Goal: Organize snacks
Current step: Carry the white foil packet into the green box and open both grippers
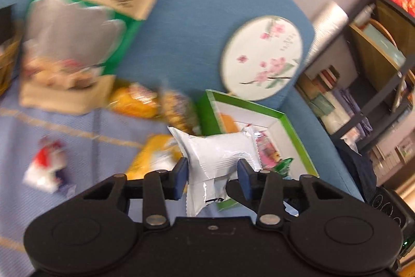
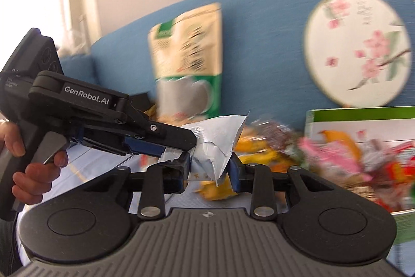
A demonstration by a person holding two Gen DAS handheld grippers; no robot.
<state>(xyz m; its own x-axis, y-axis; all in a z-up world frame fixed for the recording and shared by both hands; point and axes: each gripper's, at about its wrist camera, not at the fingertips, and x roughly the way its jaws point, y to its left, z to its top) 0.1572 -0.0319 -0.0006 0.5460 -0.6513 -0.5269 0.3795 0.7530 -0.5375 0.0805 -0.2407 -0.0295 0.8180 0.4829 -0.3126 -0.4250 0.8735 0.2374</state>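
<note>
Both grippers were pinching the same white snack packet [image 1: 220,155]: left gripper [image 1: 212,177] clamped on its lower body, right gripper [image 2: 210,170] on a crumpled end, packet held up off the blue cloth [image 1: 77,136], just near of the green-rimmed box [image 1: 293,136] at right. Risk as I judged it: two grips on one thin wrapper, so any diverging pull could tear the seal or slip one pad off. Loose snacks [image 1: 145,103] underneath could get knocked if it dropped. Frames were blurred, contact detail uncertain.

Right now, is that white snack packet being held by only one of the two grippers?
No: both grip the white packet, the left gripper reaching in from the side and the right gripper pinching it from below.
</note>
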